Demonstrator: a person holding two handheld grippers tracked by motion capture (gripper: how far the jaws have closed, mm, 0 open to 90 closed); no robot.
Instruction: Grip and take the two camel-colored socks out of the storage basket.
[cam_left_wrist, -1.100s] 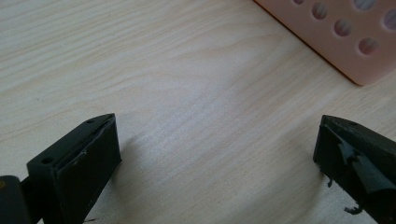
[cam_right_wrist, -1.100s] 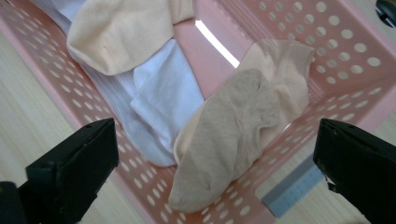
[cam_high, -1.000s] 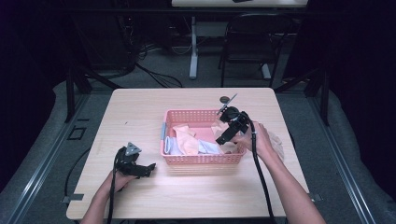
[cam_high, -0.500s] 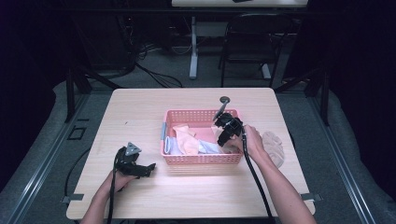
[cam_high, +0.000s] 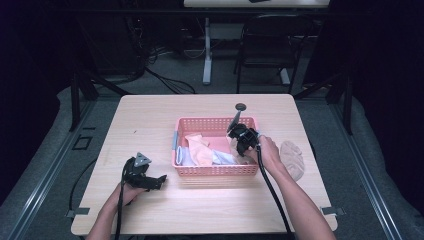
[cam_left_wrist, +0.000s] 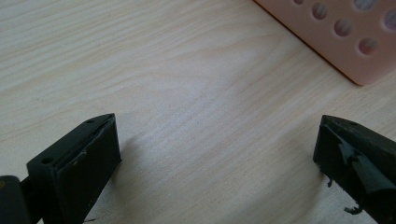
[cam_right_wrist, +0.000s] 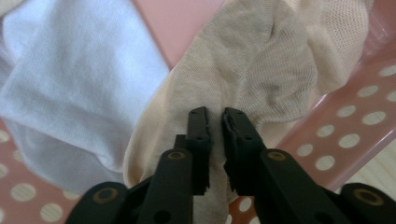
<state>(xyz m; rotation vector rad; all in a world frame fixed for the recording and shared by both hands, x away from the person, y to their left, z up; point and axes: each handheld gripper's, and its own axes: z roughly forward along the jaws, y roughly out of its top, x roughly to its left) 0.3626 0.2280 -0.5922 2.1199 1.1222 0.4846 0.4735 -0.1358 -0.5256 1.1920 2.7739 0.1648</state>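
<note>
A pink perforated basket (cam_high: 215, 171) stands mid-table with several socks in it. My right gripper (cam_high: 234, 146) reaches down into its right end. Its jaws have just been closing and now pinch a fold of a beige sock (cam_right_wrist: 252, 79), as the right gripper (cam_right_wrist: 215, 116) view shows. A white sock (cam_right_wrist: 79, 88) lies beside it on the basket floor, and a peach sock (cam_high: 200, 149) sits in the middle. My left gripper (cam_high: 161, 180) rests on the table left of the basket, jaws wide apart over bare wood (cam_left_wrist: 215, 140).
Another beige sock (cam_high: 292, 159) lies on the table right of the basket. A small dark round disc (cam_high: 240, 106) sits behind the basket. The basket corner (cam_left_wrist: 336, 42) shows ahead of the left gripper. Bare table (cam_high: 150, 125) spreads to the left and front.
My right gripper sank from above the basket's right end into it, and its jaws went from wide apart to pinched on the beige sock. The left gripper stayed put.
</note>
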